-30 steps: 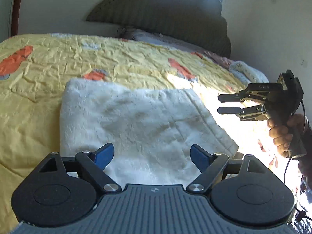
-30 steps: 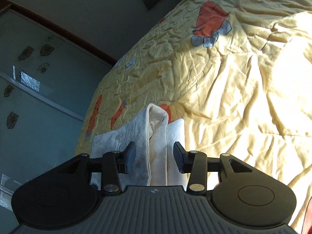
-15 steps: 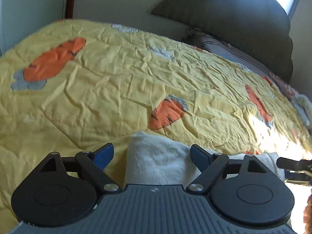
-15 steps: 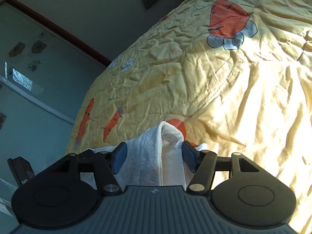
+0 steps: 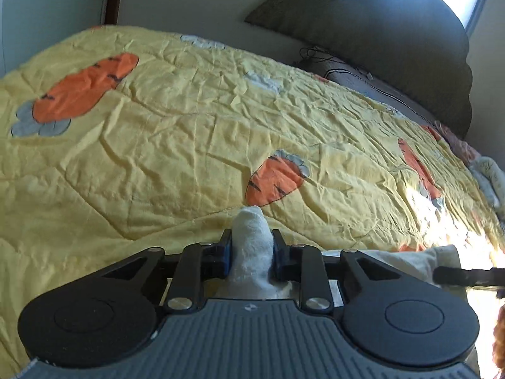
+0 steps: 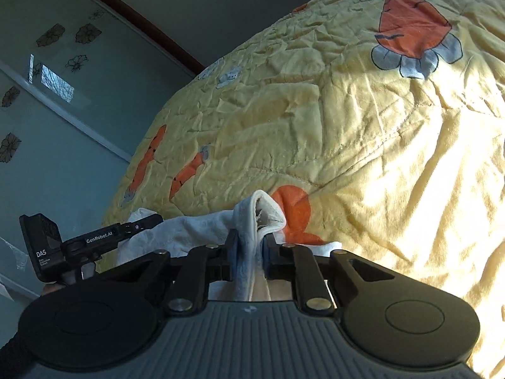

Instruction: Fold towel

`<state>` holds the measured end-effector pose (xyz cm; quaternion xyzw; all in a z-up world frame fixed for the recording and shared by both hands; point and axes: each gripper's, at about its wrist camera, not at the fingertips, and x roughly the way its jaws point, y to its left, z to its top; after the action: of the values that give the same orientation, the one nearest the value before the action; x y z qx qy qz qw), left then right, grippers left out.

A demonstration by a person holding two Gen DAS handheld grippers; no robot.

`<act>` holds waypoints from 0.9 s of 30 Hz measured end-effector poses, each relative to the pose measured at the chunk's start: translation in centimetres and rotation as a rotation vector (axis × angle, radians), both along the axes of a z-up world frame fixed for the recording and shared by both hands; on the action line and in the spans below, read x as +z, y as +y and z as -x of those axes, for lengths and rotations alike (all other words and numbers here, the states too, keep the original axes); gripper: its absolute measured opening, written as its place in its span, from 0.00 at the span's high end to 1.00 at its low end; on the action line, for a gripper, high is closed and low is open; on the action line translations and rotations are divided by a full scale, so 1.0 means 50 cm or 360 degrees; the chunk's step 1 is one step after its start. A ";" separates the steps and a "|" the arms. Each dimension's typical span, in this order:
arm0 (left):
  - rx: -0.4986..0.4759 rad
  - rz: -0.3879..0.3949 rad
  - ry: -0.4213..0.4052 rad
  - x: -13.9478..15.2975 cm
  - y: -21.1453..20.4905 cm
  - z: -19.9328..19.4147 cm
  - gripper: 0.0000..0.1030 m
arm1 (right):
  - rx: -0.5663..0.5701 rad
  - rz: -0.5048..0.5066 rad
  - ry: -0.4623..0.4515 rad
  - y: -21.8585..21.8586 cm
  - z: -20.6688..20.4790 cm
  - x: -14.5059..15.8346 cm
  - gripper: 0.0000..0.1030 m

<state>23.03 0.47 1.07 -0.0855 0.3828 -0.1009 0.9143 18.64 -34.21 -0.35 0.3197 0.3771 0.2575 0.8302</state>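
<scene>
Both tools are grabbing the towel right now. The left tool is closing its jaws on a bunched white corner, pads already squeezing it from both sides. The right tool is pressed tight, pinching a folded edge of the towel. The towel is lying on the bed's yellow quilt, sticking out toward 12 o'clock from each tool, with a carrot print just beyond it.
</scene>
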 end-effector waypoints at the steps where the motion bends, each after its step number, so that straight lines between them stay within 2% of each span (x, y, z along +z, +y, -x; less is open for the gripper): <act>1: -0.0019 -0.0071 -0.0063 0.008 -0.013 0.011 0.74 | -0.0011 0.0032 -0.0007 -0.001 0.006 0.000 0.90; 2: -0.0036 -0.0116 -0.0077 0.007 -0.022 0.014 0.74 | -0.0006 0.0037 0.0051 0.000 0.005 -0.020 0.90; 3: -0.0050 -0.0156 -0.0027 -0.009 -0.031 0.006 0.74 | -0.0007 0.0026 0.0084 0.001 0.003 -0.037 0.90; 4: -0.0033 -0.0171 -0.0012 -0.023 -0.033 0.002 0.74 | -0.0031 -0.0044 0.0082 -0.006 0.005 -0.049 0.90; 6: -0.0039 -0.0221 -0.0065 -0.027 -0.040 0.009 0.74 | -0.0082 -0.0129 0.0111 -0.015 0.010 -0.057 0.90; 8: -0.0051 -0.0223 -0.0061 -0.025 -0.039 0.009 0.73 | -0.0115 -0.0170 0.0110 -0.020 0.017 -0.058 0.85; 9: -0.0035 -0.0195 -0.0049 -0.021 -0.029 0.011 0.60 | -0.0136 -0.0202 0.0132 -0.028 0.025 -0.056 0.82; 10: -0.0028 -0.0155 -0.0035 -0.017 -0.019 0.015 0.51 | -0.0169 -0.0241 0.0156 -0.040 0.038 -0.052 0.80; 13: 0.0007 -0.0068 -0.0054 0.007 0.026 0.062 0.38 | -0.0255 -0.0311 0.0106 -0.080 0.103 -0.033 0.59; 14: 0.0011 -0.0046 -0.0074 0.013 0.042 0.083 0.37 | -0.0278 -0.0293 0.0067 -0.093 0.136 -0.029 0.34; 15: 0.0010 -0.0020 -0.0079 0.018 0.057 0.105 0.35 | -0.0288 -0.0267 0.0050 -0.099 0.161 -0.029 0.17; 19: 0.0017 0.0022 0.0019 0.007 0.086 0.162 0.35 | -0.0192 -0.0178 0.0134 -0.088 0.215 -0.052 0.17; 20: 0.0011 0.0037 0.0034 0.002 0.087 0.174 0.35 | -0.0183 -0.0182 0.0077 -0.078 0.229 -0.057 0.17; 25: -0.0049 0.0000 0.0058 -0.013 0.066 0.217 0.34 | -0.0097 -0.0184 0.0063 -0.034 0.234 -0.053 0.16; 27: -0.0062 -0.0007 0.0059 -0.014 0.057 0.230 0.34 | -0.0067 -0.0124 0.0043 -0.018 0.235 -0.046 0.16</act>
<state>11.55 3.31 0.38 -0.0779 0.4015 -0.1162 0.9051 6.89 -35.12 -2.64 0.3632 0.3711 0.2502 0.8172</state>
